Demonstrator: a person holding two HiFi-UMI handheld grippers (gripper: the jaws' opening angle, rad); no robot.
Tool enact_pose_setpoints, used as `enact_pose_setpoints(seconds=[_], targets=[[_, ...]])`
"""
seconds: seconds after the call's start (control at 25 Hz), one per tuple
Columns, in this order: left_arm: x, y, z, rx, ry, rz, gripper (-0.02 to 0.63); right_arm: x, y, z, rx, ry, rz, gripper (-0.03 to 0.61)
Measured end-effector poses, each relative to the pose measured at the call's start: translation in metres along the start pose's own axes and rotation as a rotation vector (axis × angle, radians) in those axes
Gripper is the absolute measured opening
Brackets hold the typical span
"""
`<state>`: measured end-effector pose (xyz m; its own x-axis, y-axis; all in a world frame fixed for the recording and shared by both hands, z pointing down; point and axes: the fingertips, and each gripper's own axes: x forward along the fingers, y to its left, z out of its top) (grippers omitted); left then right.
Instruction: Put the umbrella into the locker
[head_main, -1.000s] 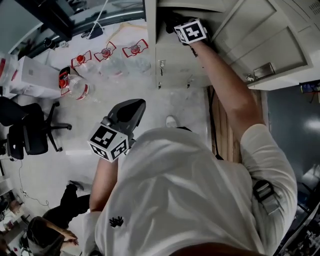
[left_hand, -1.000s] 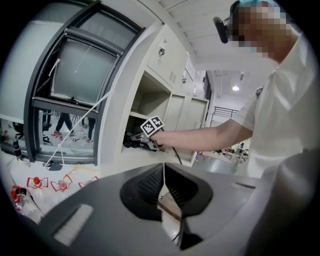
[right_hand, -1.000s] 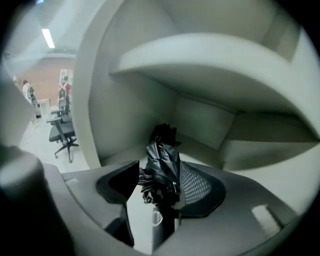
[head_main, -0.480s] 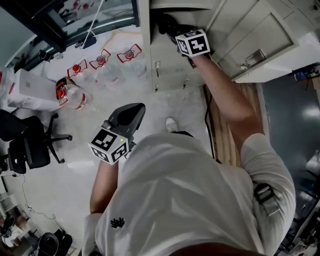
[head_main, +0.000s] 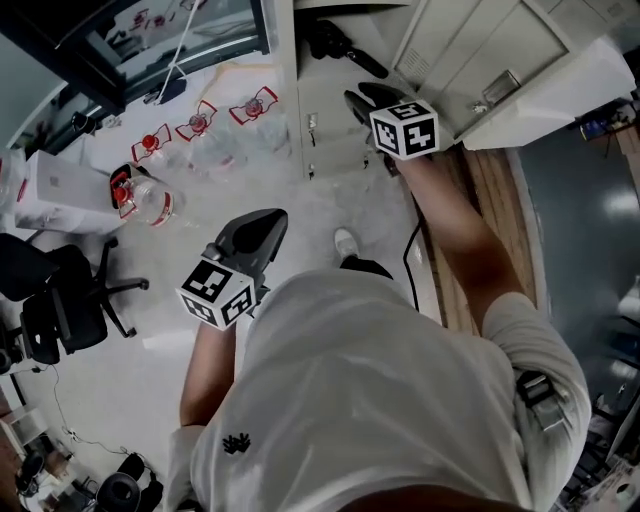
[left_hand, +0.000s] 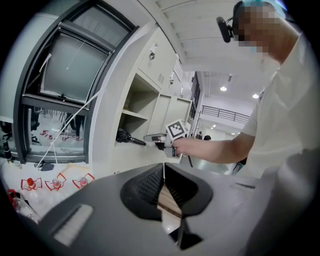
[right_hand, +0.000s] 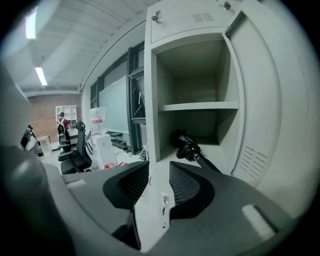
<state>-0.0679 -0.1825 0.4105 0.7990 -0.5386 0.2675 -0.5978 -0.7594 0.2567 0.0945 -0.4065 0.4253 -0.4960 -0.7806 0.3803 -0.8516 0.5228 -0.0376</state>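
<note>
Right arm (head_main: 470, 260) stretched out, right tool (right_hand: 159, 167) just been closing partway on nothing, left tool (left_hand: 163, 172) pinched together, black folded umbrella (right_hand: 189, 149) ahead in the grey metal locker (right_hand: 260, 125).

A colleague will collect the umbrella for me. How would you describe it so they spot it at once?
Find the pale metal locker with its door swung open. Under its shelf, on the compartment floor, lies the umbrella: a folded black bundle with a slim handle pointing outward, the only thing in there.
</note>
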Motion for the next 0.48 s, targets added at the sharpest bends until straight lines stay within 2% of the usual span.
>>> enact_pose_setpoints(seconds=[0.48], targets=[[-0.029,-0.007,-0.026,-0.023,-0.001,-0.021,0.055,-0.104,0.088,-0.053,0.103,-0.045,0.045,0.025]])
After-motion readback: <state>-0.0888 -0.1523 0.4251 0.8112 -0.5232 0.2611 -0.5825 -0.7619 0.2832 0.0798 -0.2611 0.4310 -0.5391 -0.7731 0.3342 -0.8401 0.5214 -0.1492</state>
